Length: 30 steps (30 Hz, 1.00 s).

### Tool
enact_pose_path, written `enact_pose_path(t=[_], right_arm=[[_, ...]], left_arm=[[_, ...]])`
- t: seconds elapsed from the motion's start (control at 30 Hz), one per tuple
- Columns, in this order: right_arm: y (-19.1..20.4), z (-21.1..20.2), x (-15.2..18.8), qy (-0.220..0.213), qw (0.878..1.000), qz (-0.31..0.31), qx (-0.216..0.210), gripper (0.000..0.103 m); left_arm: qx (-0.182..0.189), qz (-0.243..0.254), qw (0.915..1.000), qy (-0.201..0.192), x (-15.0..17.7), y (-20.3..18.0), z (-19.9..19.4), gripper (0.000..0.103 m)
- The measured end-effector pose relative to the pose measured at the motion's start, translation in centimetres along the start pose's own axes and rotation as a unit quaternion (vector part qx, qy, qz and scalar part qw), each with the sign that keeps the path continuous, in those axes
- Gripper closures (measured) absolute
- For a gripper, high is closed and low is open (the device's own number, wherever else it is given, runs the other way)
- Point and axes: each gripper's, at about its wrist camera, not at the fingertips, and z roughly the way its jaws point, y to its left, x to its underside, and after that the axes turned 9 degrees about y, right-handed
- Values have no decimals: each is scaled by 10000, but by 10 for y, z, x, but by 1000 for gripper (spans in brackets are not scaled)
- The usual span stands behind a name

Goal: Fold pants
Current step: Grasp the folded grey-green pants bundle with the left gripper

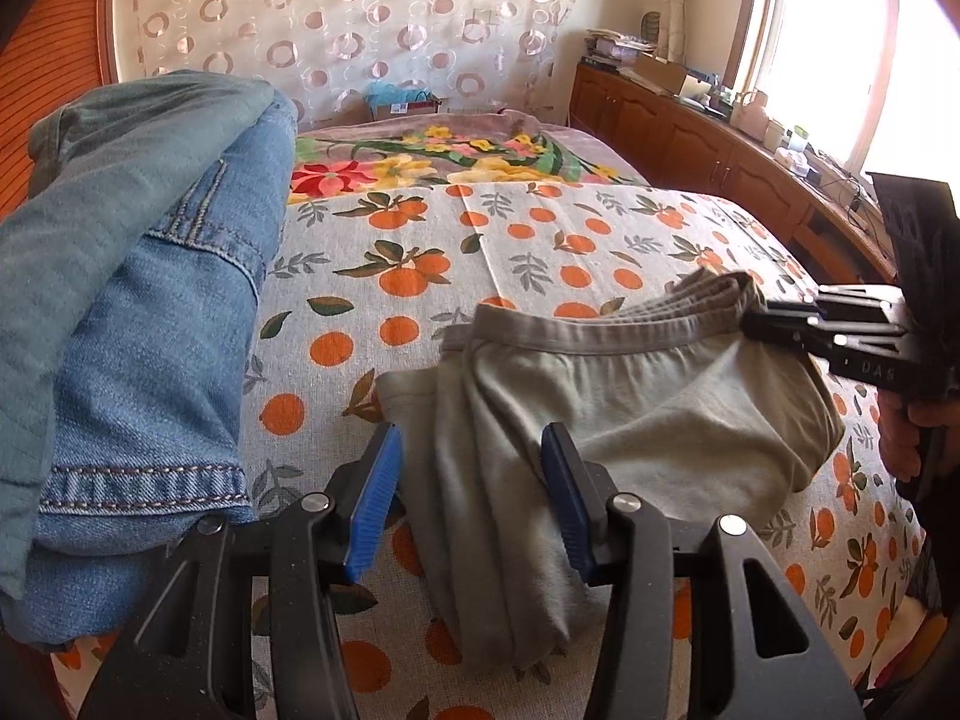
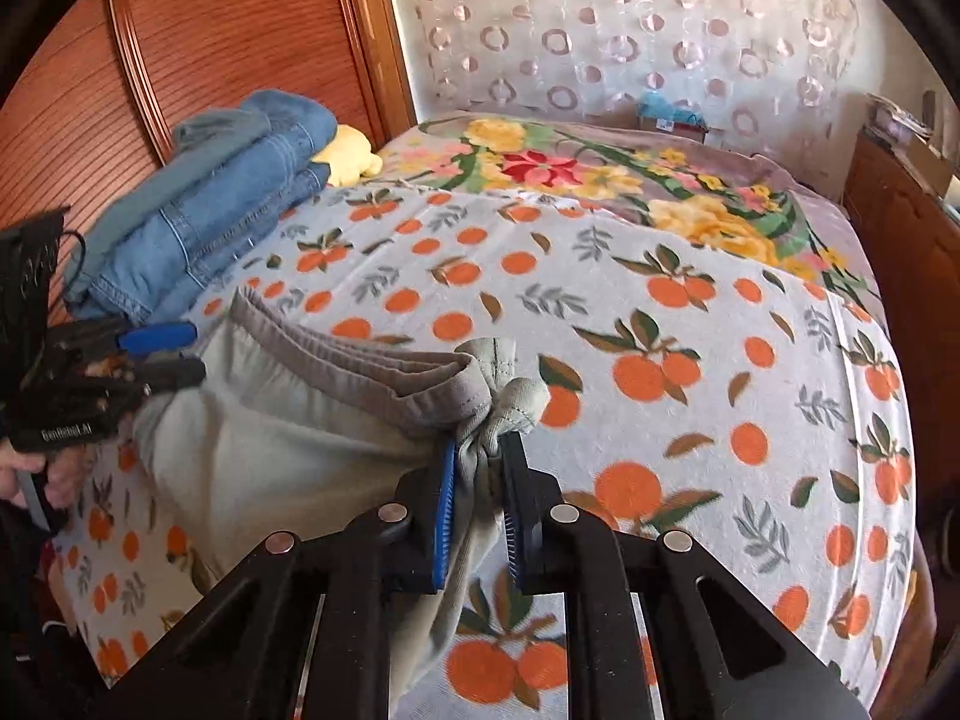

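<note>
Left wrist view: left gripper (image 1: 474, 498) gapes over grey pants (image 1: 630, 396); right gripper (image 2: 478, 516) pinches them; jeans stack (image 1: 150, 330) lies beside.

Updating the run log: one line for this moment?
left gripper: open over grey pants | right gripper: shut on waistband | on bed

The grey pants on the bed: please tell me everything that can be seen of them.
The grey pants look like soft knit cotton, pale grey-green, with a darker ribbed waistband. They lie folded in layers on the orange-print bedsheet, legs bunched toward the left claw, which is open with one finger on either side of them. The right claw is shut on the bunched waistband end. A stack of folded jeans lies beside them, apart.
</note>
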Motion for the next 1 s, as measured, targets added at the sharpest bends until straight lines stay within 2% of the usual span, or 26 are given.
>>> enact_pose_path(t=[0.37, 0.77, 1.0], right_arm=[[2, 10, 2, 33, 10000, 28, 18, 88], [0, 8, 5, -32, 10000, 28, 23, 88], [1, 8, 6, -50, 10000, 2, 58, 88]], left_arm=[[-89, -56, 9999, 117, -12, 5, 15, 52], [19, -104, 9999, 129, -10, 4, 19, 52], [-96, -84, 9999, 76, -9, 2, 20, 51]])
